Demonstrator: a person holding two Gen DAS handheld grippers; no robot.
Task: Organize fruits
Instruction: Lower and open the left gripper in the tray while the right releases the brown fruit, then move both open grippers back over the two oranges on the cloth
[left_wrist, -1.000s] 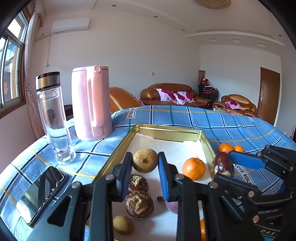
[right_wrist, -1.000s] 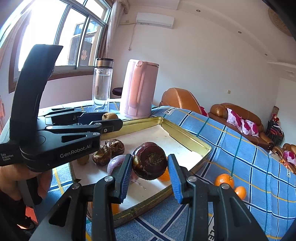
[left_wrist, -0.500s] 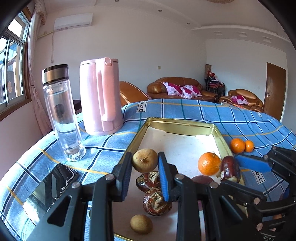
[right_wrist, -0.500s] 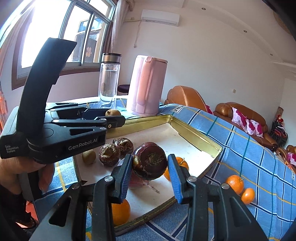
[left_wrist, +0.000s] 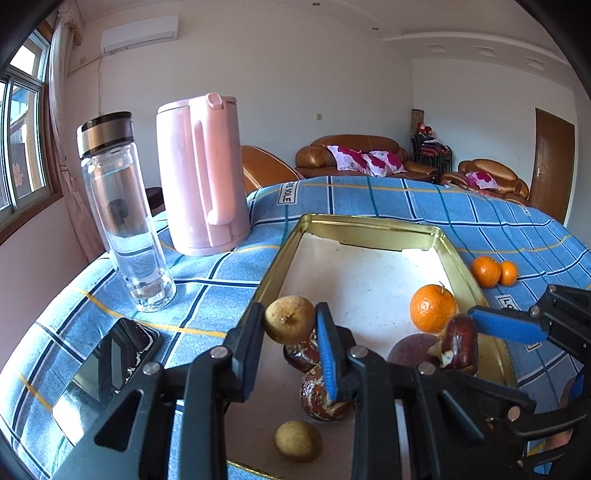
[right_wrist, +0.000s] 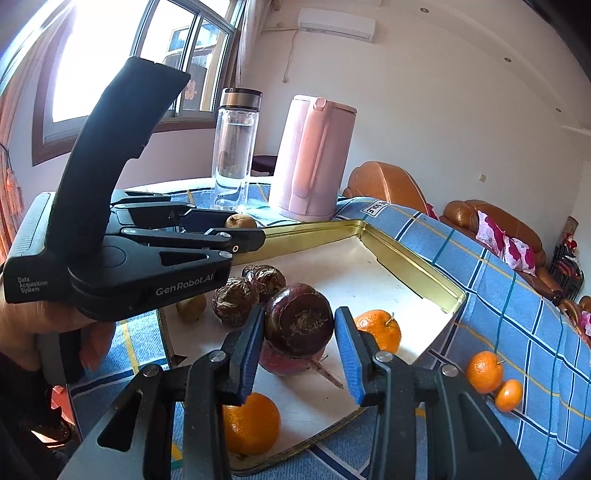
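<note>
two mandarins (left_wrist: 493, 270) on blue checked tablecloth (left_wrist: 388, 199) beside gold tray (left_wrist: 369, 223)

This is a home living room. Brown leather sofas (left_wrist: 354, 155) with flowered cushions (left_wrist: 364, 159) line the far wall, beside a wooden door (left_wrist: 552, 162). An air conditioner (left_wrist: 138, 34) hangs high near a curtained window (left_wrist: 22, 122). The desk (left_wrist: 406, 199) wears a blue checked cloth and carries a pink kettle (left_wrist: 201, 173), a glass bottle (left_wrist: 122, 210) and a phone (left_wrist: 107, 369).
</note>
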